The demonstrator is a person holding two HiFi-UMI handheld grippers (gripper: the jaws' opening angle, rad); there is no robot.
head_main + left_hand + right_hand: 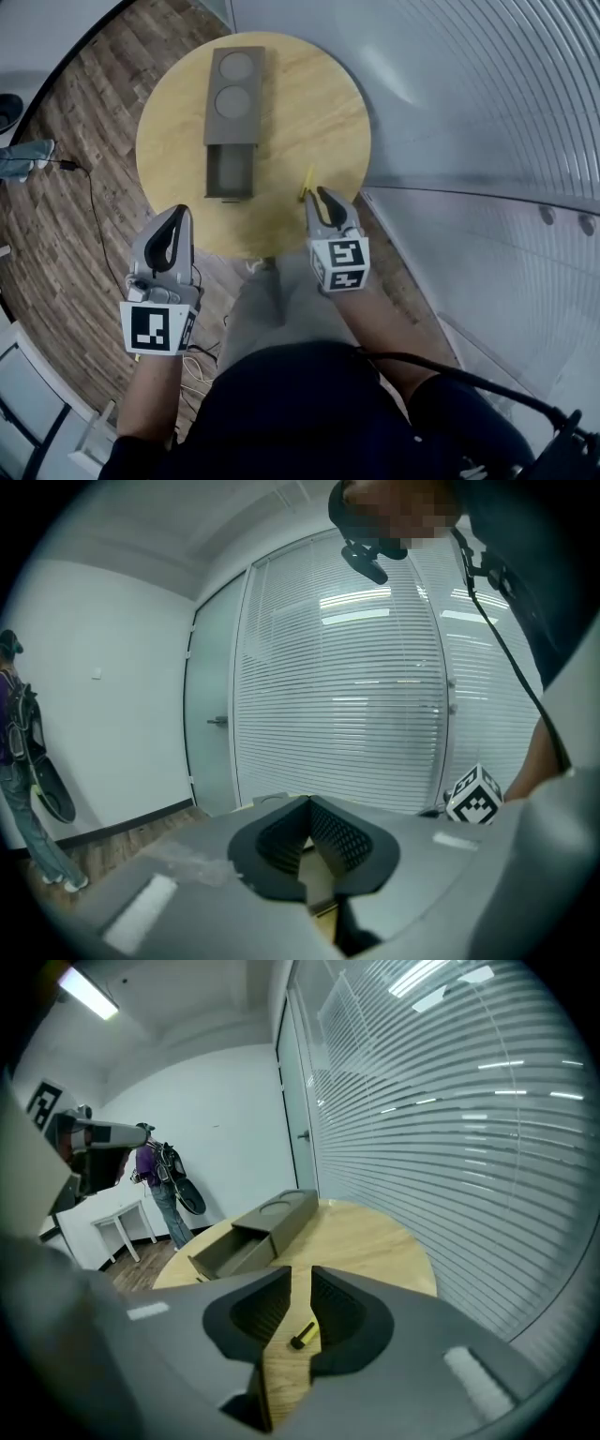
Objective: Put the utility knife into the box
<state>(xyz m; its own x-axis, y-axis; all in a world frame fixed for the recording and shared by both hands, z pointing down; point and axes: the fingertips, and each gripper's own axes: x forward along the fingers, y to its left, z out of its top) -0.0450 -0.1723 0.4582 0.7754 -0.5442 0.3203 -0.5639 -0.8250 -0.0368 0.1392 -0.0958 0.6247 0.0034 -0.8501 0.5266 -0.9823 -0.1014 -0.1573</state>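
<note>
Finds the right gripper (300, 1277) with jaws a little apart, pressing on nothing. Sees through their gap the knife (302, 1335), lying flat on the counter (375, 1241) just ahead of the tips, untouched. Finds the left gripper (308, 799) with jaws closed tip to tip, empty, held back off the counter's near edge. Places the box (232, 103) well beyond the knife, with its drawer (230, 173) pulled out toward the person and seemingly empty. Judges nothing done yet: leaves the grasp, the carry and the drop into the drawer. Cannot tell whether the blade is out. Loses most of the knife behind the right gripper in the head view. Cannot make out the drawer's shaded floor.
</note>
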